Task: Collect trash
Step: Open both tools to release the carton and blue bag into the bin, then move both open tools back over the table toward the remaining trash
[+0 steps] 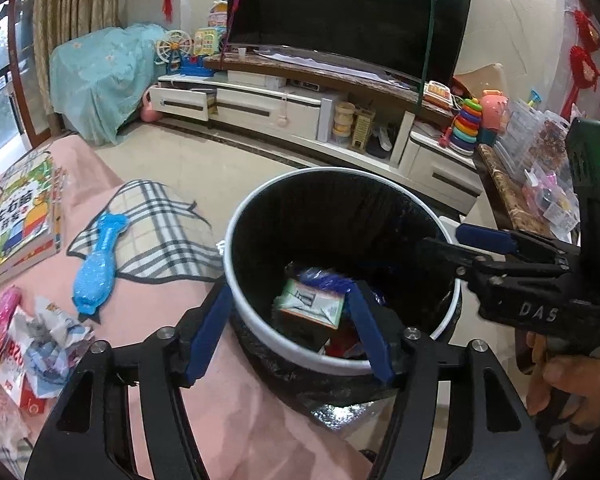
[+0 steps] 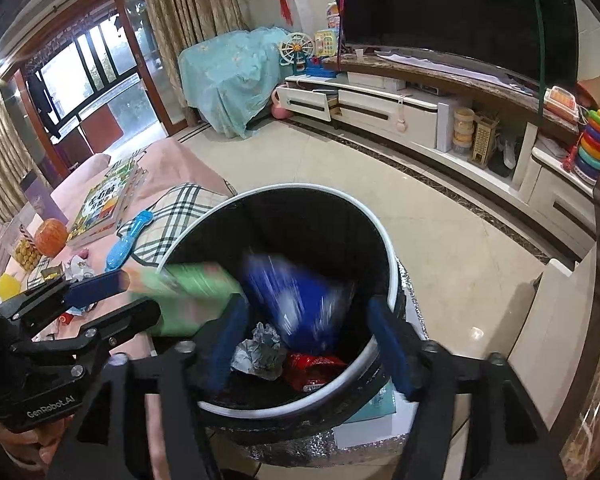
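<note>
Both grippers, L (image 1: 290, 330) & R (image 2: 308, 344), jaws apart, nothing held, over black bin (image 2: 384, 240) mid frame. Green box (image 2: 188, 296), blue bag (image 2: 296, 300) blurry in bin. Pink table (image 1: 160, 300) lower left w/ trash paper (image 1: 44, 344). TV (image 1: 348, 12) up top.

A living room with a glossy cream tiled floor (image 2: 440, 240). A large dark television (image 1: 348, 12) stands on a long white cabinet (image 1: 284, 108). Beige curtains (image 2: 180, 20) frame a wood-framed glass door (image 2: 96, 80) letting in daylight. Teal cloth (image 1: 100, 76) drapes over furniture.
</note>
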A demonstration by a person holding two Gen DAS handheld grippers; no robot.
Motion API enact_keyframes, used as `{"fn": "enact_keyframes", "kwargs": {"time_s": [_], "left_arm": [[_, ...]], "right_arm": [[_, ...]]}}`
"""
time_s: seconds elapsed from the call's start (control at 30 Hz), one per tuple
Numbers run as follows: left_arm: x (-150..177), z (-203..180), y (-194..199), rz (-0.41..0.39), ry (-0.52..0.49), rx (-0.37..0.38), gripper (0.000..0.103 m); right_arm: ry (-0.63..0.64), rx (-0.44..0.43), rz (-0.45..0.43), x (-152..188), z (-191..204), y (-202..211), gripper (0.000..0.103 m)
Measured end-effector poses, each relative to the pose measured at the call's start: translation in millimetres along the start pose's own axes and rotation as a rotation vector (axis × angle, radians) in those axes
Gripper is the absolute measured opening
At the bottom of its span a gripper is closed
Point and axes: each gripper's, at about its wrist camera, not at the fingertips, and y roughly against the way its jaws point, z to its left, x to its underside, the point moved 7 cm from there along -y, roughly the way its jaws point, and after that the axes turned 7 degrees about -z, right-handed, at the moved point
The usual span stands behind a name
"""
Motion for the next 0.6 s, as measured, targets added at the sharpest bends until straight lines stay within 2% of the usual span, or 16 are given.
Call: {"fn": "enact_keyframes", "kwargs": {"time_s": [0.2, 0.43, 0.6], "left_arm": [[19, 20, 29, -0.042, 0.047, -0.037, 0.071], [55, 48, 61, -0.046, 0.125, -0.07, 0.072], [80, 67, 86, -0.059, 0.158, -0.101, 0.072]], "right_arm": [[-0.055, -0.034, -0.029, 5, 2, 13, 0.076], [-0.107, -0.1, -0.08, 22, 32, 32, 0.089], [-0.105, -0.146, -0.091, 32, 58, 41, 0.09]]}}
